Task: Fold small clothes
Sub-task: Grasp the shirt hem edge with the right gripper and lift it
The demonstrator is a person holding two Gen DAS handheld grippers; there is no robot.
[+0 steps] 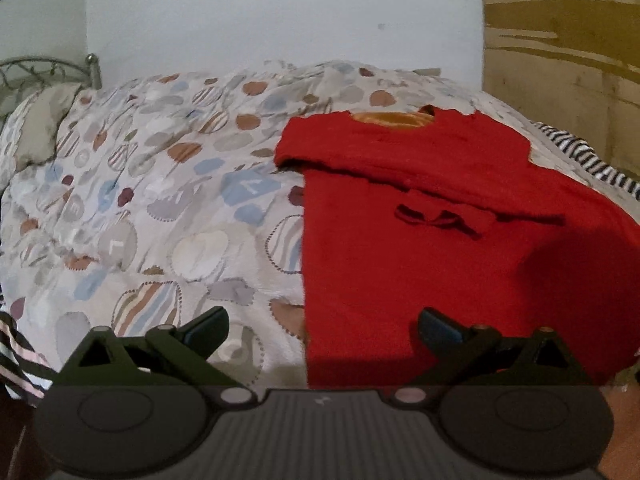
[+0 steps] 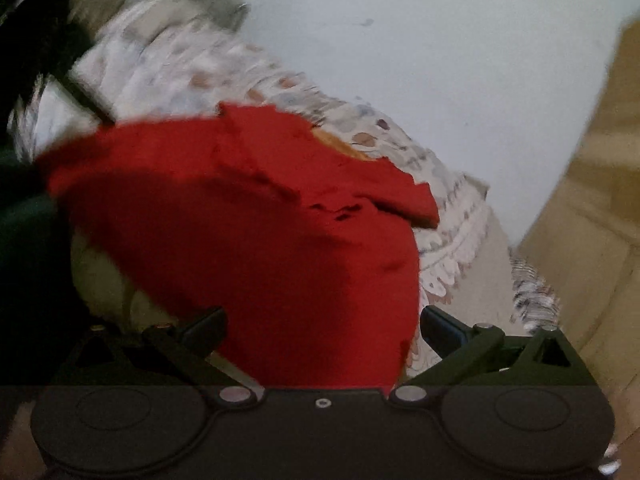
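Observation:
A small red garment with an orange lining at its neck lies flat on the patterned bedspread, its sides folded inward over the body. My left gripper is open and empty, just above the garment's near left edge. In the right wrist view the red garment fills the middle, blurred by motion. My right gripper is open and empty over the garment's near hem.
A striped cloth lies at the bed's far right, another striped cloth at the near left. A metal bed frame and pillow sit far left. A white wall is behind.

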